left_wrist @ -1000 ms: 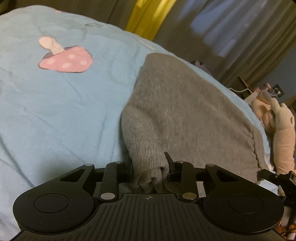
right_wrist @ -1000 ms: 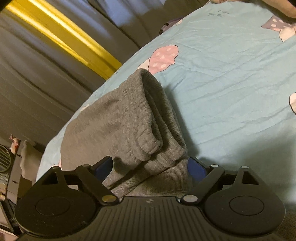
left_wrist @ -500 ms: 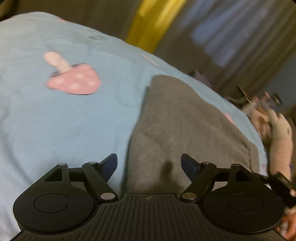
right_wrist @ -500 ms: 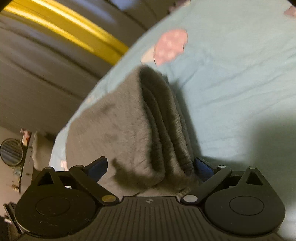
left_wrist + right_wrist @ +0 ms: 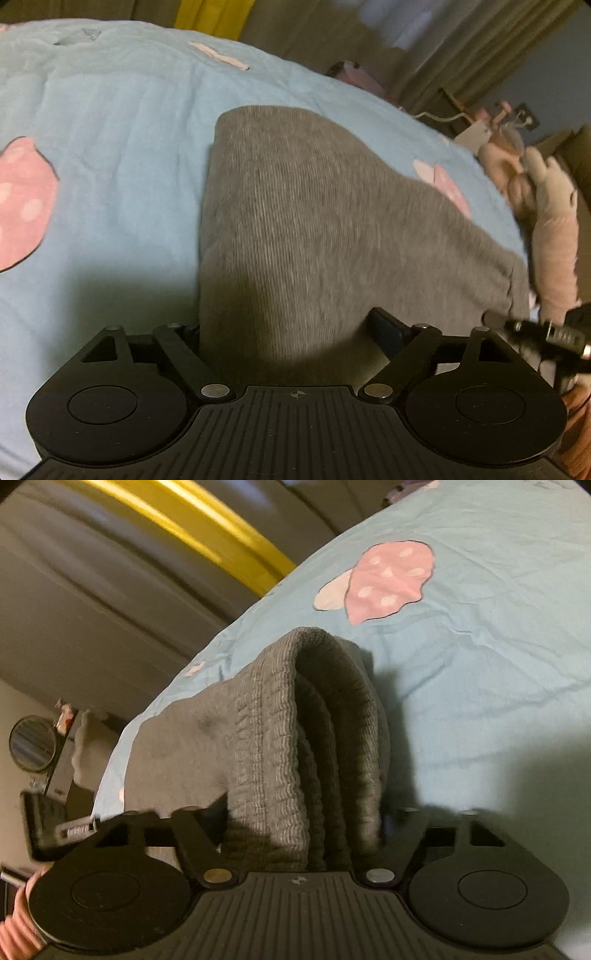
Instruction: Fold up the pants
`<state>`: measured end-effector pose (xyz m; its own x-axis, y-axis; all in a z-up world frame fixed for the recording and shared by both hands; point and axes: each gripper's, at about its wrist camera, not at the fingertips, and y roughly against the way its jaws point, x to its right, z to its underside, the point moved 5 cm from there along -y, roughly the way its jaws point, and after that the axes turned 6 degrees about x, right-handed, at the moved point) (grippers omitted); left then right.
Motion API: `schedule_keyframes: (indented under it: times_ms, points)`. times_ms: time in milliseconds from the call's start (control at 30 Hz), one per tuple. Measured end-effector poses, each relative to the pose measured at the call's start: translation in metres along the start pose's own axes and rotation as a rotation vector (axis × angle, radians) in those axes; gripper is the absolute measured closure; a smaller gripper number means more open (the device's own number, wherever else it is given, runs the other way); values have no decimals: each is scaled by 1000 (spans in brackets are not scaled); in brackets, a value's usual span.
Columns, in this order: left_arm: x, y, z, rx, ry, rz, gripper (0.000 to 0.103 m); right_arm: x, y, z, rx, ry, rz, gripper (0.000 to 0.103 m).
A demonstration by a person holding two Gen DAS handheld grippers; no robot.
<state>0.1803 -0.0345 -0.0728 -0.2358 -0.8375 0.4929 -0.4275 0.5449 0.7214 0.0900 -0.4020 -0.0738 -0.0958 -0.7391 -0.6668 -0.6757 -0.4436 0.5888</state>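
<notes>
The pants [image 5: 332, 229], grey knit, lie folded on a bed covered with a light blue sheet [image 5: 110, 147] printed with pink mushrooms [image 5: 388, 579]. In the left wrist view they spread flat across the sheet as a broad grey slab, one straight edge running toward the camera. The left tongs [image 5: 291, 328] have just been opening and now stand wide, one finger off the pants' left edge, the other over the cloth; the pads press on nothing, though the pants lie between them. A plush toy [image 5: 554, 221] sits past the bed's right side.

In the right wrist view the ribbed waistband [image 5: 295, 738] rises in stacked folds, with several layers showing at its end. The right tongs [image 5: 306, 823] have just been closing, and the bunched waistband fills the gap between the fingers; whether the pads actually squeeze it I cannot tell, since the cloth hides them. Curtains [image 5: 110, 590] hang behind the bed.
</notes>
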Motion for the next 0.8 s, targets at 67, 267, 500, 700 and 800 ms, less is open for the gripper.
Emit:
schedule_keyframes:
  times_ms: [67,267,500,700,800]
  points:
    - [3,1,2,18,-21,6,33,2,0,0,-12,-9,-27,36]
    - [3,1,4,35,-1,-4,54,-1,-14,-3,-5,-60,-21,24]
    - [32,26,-5,109,-58,-25,75,-32,8,-8,68,29,42,48]
    - [46,42,-42,200,-33,29,77,-70,25,-47,173,48,-58,51]
    - [52,42,-66,248,-40,30,75,-82,24,-70,227,87,-47,51]
